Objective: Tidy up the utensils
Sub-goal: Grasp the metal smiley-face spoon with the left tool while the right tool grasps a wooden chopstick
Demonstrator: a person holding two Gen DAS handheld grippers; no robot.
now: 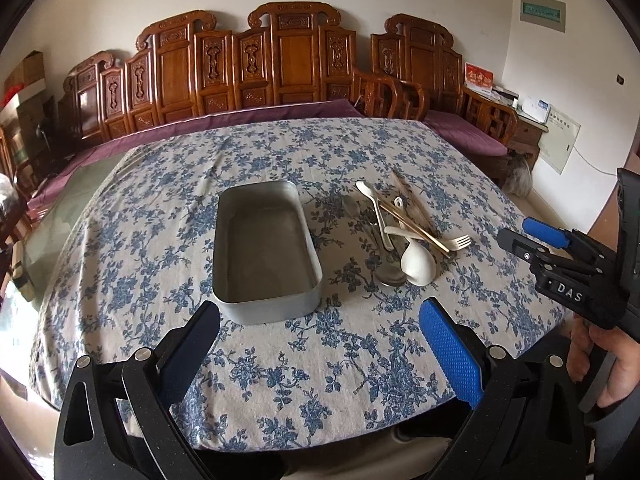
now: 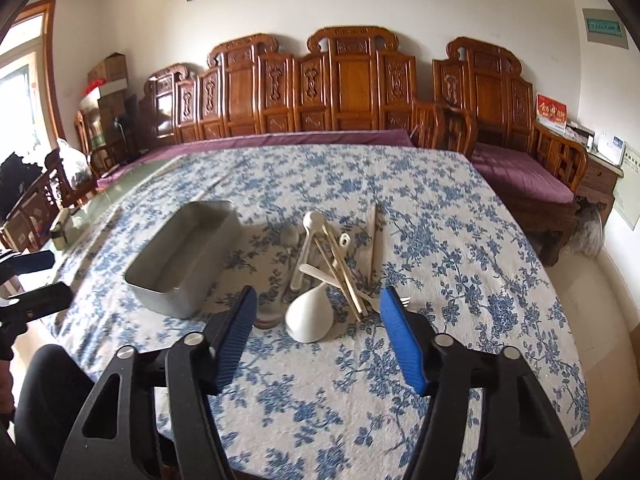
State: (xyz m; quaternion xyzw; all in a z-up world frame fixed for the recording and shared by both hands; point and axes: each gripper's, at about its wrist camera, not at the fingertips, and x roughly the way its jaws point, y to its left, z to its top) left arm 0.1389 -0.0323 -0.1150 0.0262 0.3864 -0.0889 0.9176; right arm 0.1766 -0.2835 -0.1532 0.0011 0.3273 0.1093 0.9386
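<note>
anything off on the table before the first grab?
The utensils lie in a crisscrossed heap on the tablecloth beside the empty metal tray: chopsticks across spoons, fork underneath. No spill or damage visible.

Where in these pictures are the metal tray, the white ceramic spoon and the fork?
metal tray (image 1: 256,236): left wrist view, on its bare inside floor.
white ceramic spoon (image 2: 310,316): right wrist view, on its wide bowl.
fork (image 1: 460,242): left wrist view, on its tines.

Even, soft daylight; bright window (image 2: 18,80) far left of the right gripper (image 2: 318,316), slightly blown out. Faint shadows under the utensils (image 2: 336,272). Strong fisheye bending, dark vignetted corners.
</note>
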